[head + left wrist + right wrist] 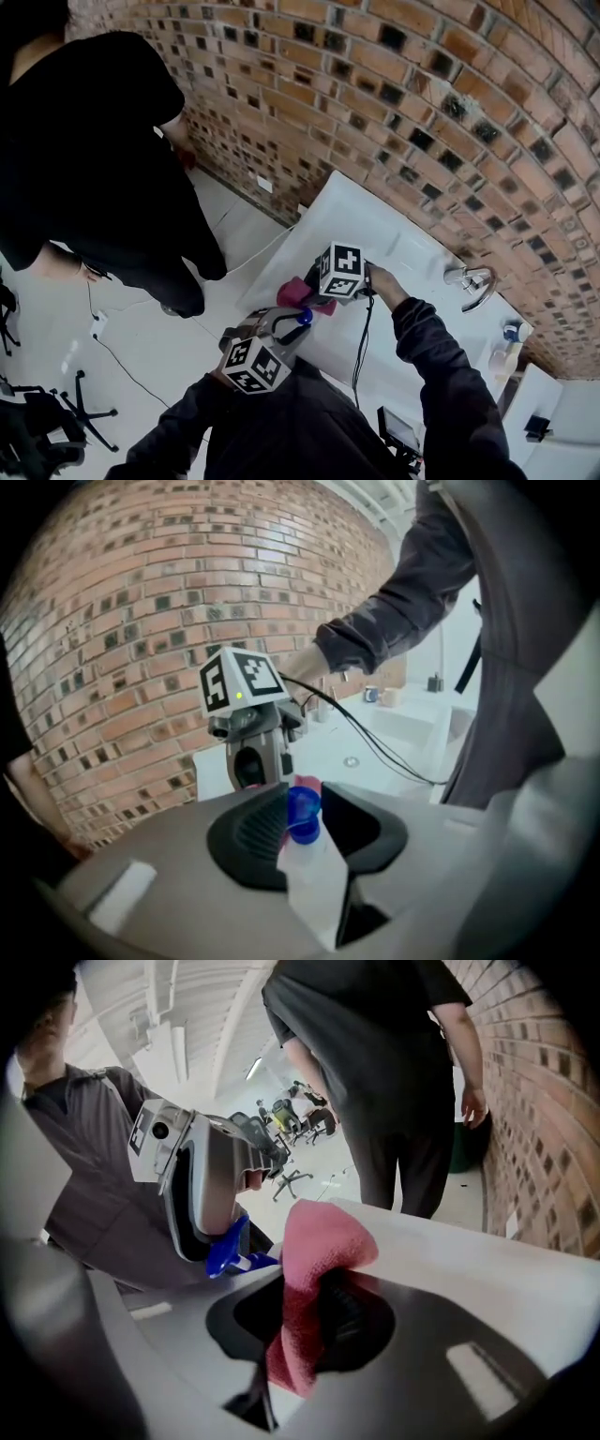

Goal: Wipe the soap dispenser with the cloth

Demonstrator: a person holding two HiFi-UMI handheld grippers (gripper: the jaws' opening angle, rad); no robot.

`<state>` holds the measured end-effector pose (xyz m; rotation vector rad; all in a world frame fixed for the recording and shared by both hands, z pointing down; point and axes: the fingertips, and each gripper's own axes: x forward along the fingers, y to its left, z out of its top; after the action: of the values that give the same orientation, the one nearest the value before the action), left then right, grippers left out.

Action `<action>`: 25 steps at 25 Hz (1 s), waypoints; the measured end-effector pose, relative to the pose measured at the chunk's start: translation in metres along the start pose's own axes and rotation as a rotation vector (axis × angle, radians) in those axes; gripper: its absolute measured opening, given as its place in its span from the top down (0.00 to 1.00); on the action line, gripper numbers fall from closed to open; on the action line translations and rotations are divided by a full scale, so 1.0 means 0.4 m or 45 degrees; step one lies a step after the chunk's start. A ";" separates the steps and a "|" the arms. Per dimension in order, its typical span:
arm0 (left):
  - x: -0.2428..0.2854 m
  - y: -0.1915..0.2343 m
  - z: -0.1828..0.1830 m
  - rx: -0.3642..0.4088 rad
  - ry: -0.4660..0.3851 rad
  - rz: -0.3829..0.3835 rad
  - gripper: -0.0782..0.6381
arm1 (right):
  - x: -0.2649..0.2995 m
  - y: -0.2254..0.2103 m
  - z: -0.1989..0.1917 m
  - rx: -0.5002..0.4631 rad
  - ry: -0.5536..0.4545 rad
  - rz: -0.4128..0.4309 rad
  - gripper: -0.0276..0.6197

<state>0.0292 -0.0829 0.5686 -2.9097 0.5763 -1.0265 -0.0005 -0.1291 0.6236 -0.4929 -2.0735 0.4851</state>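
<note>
My left gripper (300,829) is shut on the soap dispenser (309,874), a pale bottle with a blue pump top (302,815), and holds it up off the white counter (375,225). A pink cloth (319,1251) is clamped in my right gripper (305,1314), which is shut on it. In the head view the cloth (298,292) hangs right beside the blue pump (305,317), between the right gripper (317,298) and the left gripper (286,326). The right gripper view shows the pump (230,1246) just left of the cloth; whether they touch I cannot tell.
A person in black (94,159) stands on the floor to the left of the counter. A brick wall (422,84) runs behind it. A chrome tap (473,281) and a small bottle (506,354) stand further right. Cables and office chairs (47,422) lie on the floor.
</note>
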 end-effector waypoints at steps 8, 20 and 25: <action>0.003 -0.006 0.001 0.022 0.024 0.006 0.73 | 0.086 -0.066 -0.045 0.250 0.070 0.191 0.86; -0.001 0.001 -0.006 0.058 0.065 0.059 0.73 | 0.194 -0.115 -0.099 0.177 0.184 0.057 0.86; -0.001 -0.001 -0.007 0.068 0.071 0.045 0.73 | 0.131 -0.123 -0.059 0.167 0.030 -0.069 0.85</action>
<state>0.0273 -0.0820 0.5706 -2.8225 0.5908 -1.1037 -0.0141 -0.1397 0.6972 -0.3624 -2.0118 0.5763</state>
